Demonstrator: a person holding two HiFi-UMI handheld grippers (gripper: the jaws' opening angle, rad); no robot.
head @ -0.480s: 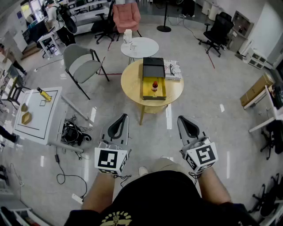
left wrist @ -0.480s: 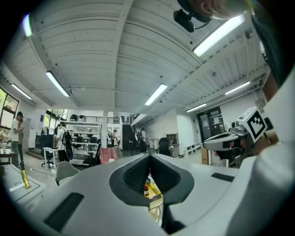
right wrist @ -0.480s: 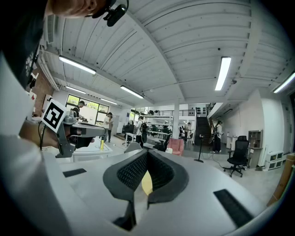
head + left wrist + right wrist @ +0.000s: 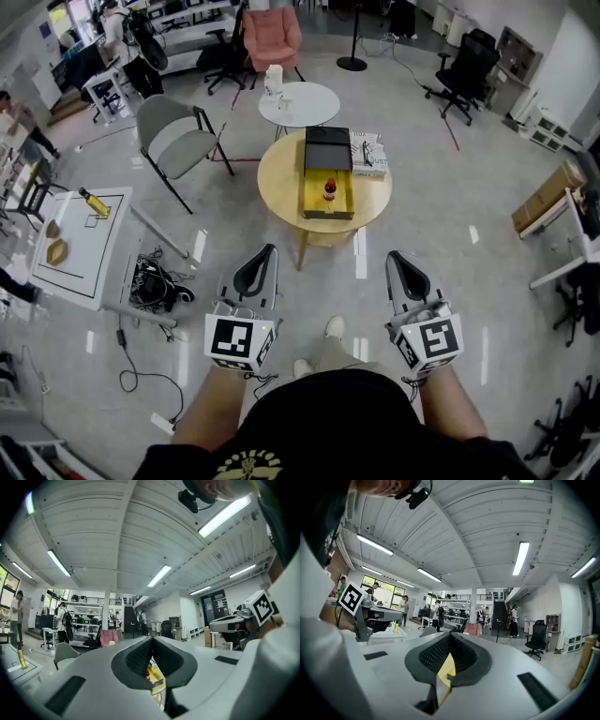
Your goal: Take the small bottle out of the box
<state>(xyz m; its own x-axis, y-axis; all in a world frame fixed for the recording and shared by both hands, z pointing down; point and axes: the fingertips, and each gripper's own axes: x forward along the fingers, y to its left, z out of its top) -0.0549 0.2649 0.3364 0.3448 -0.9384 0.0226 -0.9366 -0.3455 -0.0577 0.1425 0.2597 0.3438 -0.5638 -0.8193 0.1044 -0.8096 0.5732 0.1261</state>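
**Head view.** The small bottle stands upright in the open yellow box, near the middle of the frame. The box rests on the round yellow table, and its black lid lies just beyond it, beside a stack of printed papers. The left gripper and the right gripper are held level at lower centre, well apart from the table, with bare grey floor in between. A grey chair and a white round table stand near the yellow table.

Handling estimate: the bottle is small and probably light and rigid. Its wall looks smooth, so expect some slip. It is narrow and upright, so a sideways nudge could tip it. Grip across the body, below the cap. The box walls are low and leave access from above.

**Left gripper view.** The jaws are clenched tip to tip and grasp nothing. The distant bottle and the yellow box show through the gap below the tips, at lower centre.

**Right gripper view.** The jaws are fully clenched and empty. Only the yellow tabletop shows through the gap. A black office chair stands at right. The room is a large open workshop with strip lighting overhead.

Both sets of jaws need to be opened before contact.
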